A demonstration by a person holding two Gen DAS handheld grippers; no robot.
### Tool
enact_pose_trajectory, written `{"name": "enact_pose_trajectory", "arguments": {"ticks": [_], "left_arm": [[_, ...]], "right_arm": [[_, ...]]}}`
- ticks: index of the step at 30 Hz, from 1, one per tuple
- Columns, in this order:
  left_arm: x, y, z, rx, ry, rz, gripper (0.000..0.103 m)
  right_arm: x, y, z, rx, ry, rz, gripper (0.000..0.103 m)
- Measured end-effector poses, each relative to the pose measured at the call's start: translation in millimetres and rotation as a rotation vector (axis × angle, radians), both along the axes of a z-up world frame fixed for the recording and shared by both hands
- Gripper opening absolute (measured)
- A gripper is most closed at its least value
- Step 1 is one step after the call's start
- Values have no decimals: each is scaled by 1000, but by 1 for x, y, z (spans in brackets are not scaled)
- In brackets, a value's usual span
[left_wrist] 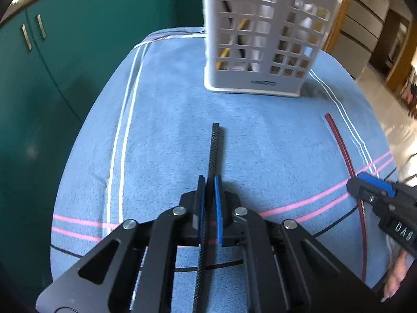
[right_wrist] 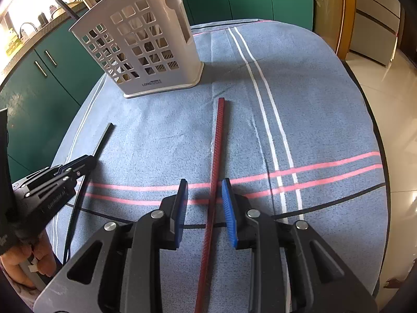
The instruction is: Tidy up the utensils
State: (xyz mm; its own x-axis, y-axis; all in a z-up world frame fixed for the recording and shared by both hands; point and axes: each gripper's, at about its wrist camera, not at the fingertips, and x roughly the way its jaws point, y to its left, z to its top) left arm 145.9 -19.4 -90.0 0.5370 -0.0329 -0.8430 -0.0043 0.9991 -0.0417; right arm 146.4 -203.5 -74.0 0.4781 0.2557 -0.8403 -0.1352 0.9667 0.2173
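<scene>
Green cabinets (left_wrist: 65, 52) back a table under a blue striped cloth (left_wrist: 169, 130). Left gripper (left_wrist: 209, 203) is pinched on a black chopstick (left_wrist: 214, 151), which lies flat, pointing at the white caddy (left_wrist: 260, 78). Right gripper (right_wrist: 204, 208) is spread, straddling a red chopstick (right_wrist: 217, 143) without contact. Judgement: centre the right pads on the red stick before squeezing, then lift level. Both sticks look thin, square, textured, likely to roll.

The left gripper (left_wrist: 209, 182) is held low over the table, its blue pads (left_wrist: 217, 208) nearly together with only a narrow gap. The right gripper (right_wrist: 204, 185) sits level beside it, toward the table's right edge, its pads (right_wrist: 229, 214) spread wide.
</scene>
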Motion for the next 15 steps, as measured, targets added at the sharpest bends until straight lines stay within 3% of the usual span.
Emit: {"name": "enact_pose_trajectory", "arguments": {"ticks": [11,15], "left_arm": [[-6,-15,3,-27,16,-57,8],[1,-12,8,-10,-4,-57,21]], "right_arm": [[-2,11,-1,-2,0,46,31],[1,8,2,-14,-11,37,31]]}}
